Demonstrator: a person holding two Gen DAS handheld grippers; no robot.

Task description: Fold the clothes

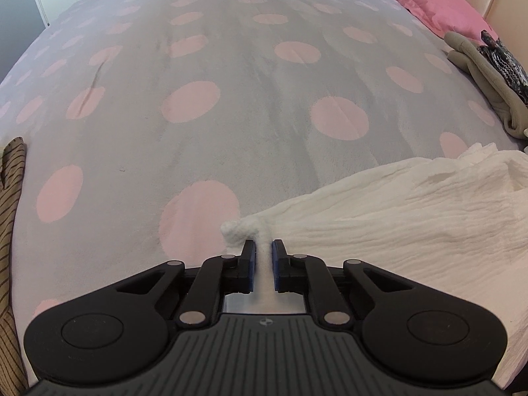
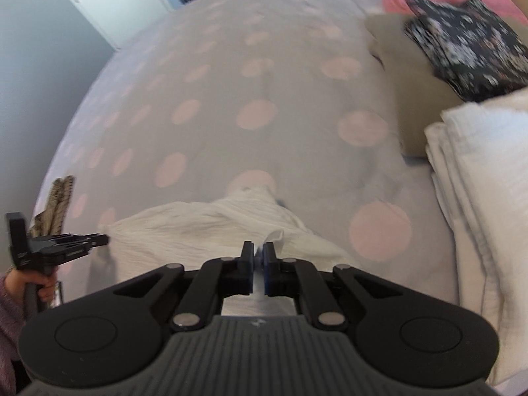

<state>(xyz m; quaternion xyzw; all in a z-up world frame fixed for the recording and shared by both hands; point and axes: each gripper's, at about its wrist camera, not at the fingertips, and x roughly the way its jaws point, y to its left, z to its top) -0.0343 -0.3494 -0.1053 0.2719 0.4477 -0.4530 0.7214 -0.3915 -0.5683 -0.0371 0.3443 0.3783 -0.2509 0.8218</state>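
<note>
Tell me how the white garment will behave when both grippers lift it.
Probably floppy: the white garment bunches into a thin wad between the left gripper pads. It likely sags between the two held points, since the right gripper pinches another edge. The crinkled weave suggests it is light and unlikely to slip.

**Dotted bed with clothes at its edges**

The bed (image 1: 231, 105) wears a grey cover with pink dots. A white crinkled garment (image 1: 412, 217) lies on it just ahead and to the right of the left tool. A striped brown cloth (image 1: 11, 217) sits at that tool's far left. Ahead to the right rest a beige garment (image 1: 478, 76) with a dark patterned one (image 2: 468, 43) on top, a pink pillow (image 1: 439, 0) beyond them, and folded white cloths (image 2: 478, 178) at the right tool's right.
</note>
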